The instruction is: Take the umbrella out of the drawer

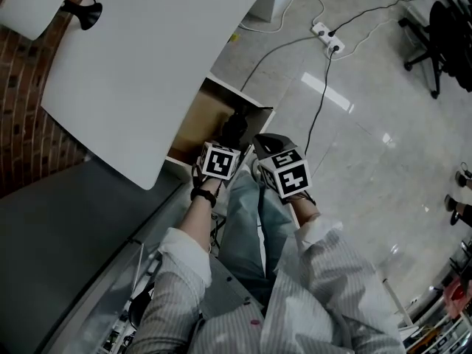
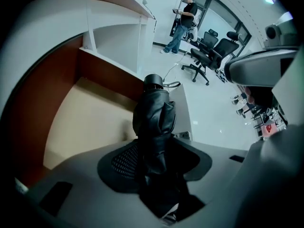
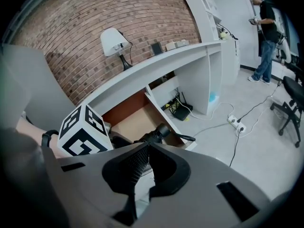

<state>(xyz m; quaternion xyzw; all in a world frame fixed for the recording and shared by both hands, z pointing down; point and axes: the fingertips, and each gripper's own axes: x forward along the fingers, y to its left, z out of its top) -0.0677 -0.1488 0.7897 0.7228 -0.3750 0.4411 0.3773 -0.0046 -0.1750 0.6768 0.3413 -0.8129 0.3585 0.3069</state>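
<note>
A black folded umbrella [image 2: 154,122] stands up between my left gripper's [image 2: 154,163] pads, which are shut on its lower part. It hangs above the open wooden drawer [image 2: 80,122] under the white desk. In the head view the umbrella [image 1: 234,127] shows as a dark bundle over the drawer [image 1: 193,127], just beyond the left gripper [image 1: 225,147]. My right gripper [image 1: 264,144] is close beside it on the right. In the right gripper view its own jaws [image 3: 144,147] meet at the tips with nothing between them, and the umbrella [image 3: 156,133] and drawer [image 3: 135,122] lie beyond.
The white desk top [image 1: 147,65] overhangs the drawer, with a black lamp [image 1: 81,12] on it by a brick wall. A power strip [image 1: 328,39] and cables cross the floor. Office chairs [image 2: 209,51] and a standing person [image 2: 185,18] are farther off.
</note>
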